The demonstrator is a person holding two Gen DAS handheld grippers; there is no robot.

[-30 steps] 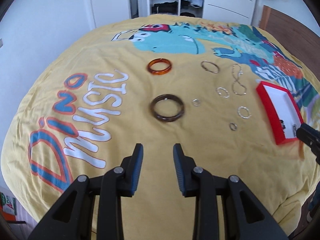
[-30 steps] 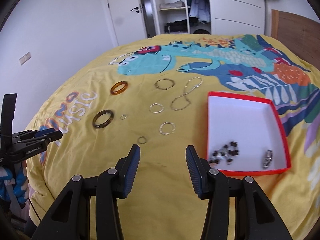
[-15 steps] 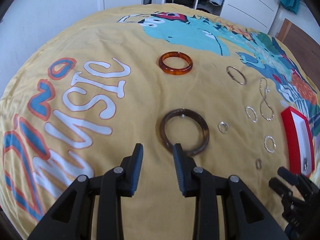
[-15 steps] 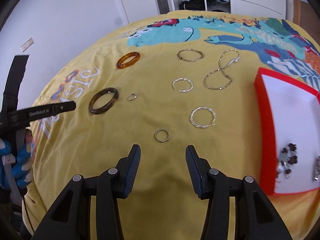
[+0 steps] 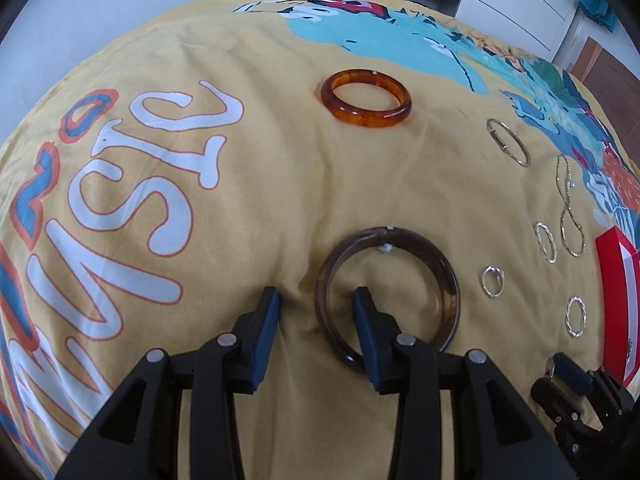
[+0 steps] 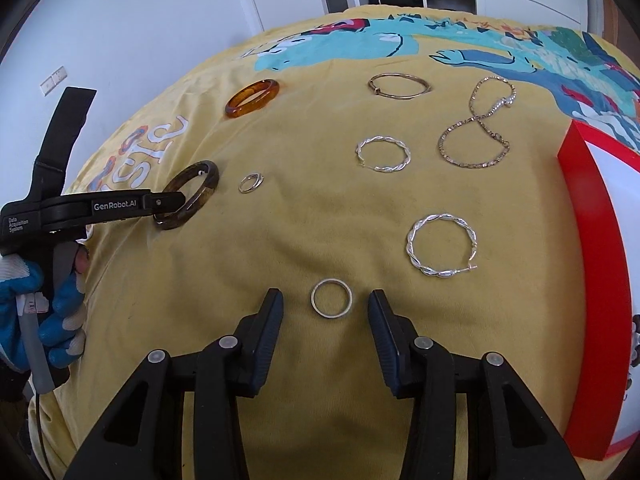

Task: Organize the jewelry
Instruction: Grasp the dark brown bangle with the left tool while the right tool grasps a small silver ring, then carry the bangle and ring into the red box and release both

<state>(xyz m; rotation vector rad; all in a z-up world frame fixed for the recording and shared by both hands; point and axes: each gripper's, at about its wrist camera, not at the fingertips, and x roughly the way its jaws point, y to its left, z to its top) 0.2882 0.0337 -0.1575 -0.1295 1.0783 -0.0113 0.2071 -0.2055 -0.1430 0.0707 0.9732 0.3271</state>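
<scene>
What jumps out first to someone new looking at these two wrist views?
The loud yellow bedspread with its dinosaur print, strewn with jewelry. Near its left side the left gripper has its opening jaws astride the rim of a dark brown bangle, an amber bangle lying beyond. The right gripper, jaws closing, brackets a small plain ring without touching it, beside a red-rimmed box on the right.
</scene>
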